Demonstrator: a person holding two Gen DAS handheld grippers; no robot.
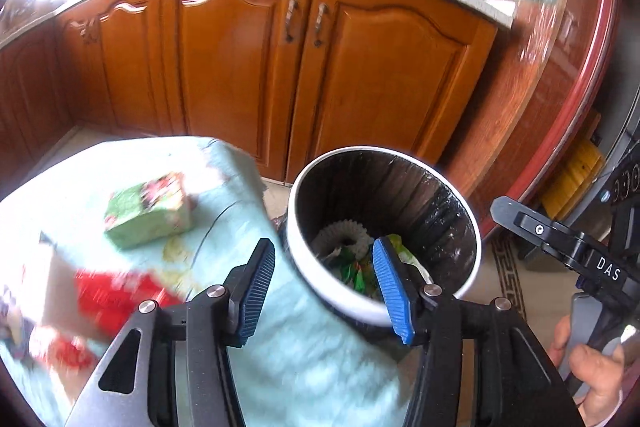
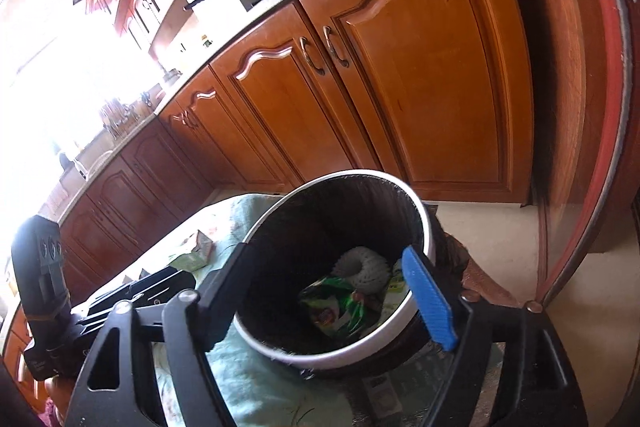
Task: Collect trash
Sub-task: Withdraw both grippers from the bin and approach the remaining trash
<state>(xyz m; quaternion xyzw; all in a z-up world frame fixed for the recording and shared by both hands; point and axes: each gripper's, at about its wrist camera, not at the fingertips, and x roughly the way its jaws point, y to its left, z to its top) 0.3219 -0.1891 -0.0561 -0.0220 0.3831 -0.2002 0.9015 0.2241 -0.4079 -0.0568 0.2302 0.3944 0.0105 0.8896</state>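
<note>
One green box (image 1: 149,211), left view sharper.

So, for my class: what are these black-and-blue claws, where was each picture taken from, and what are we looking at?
Each picture comes from a camera mounted on a hand-held gripper, looking forward along its two blue-padded fingers. A person holds one in each hand; no robot arm is involved. The left gripper and right gripper both stand open and hold nothing. Both hover over a white-rimmed trash bin that already contains a green wrapper and a white foam net. Beside the bin is a surface covered with a pale green cloth, where a green box and a blurred red packet lie. Behind are wooden kitchen cabinets.
</note>
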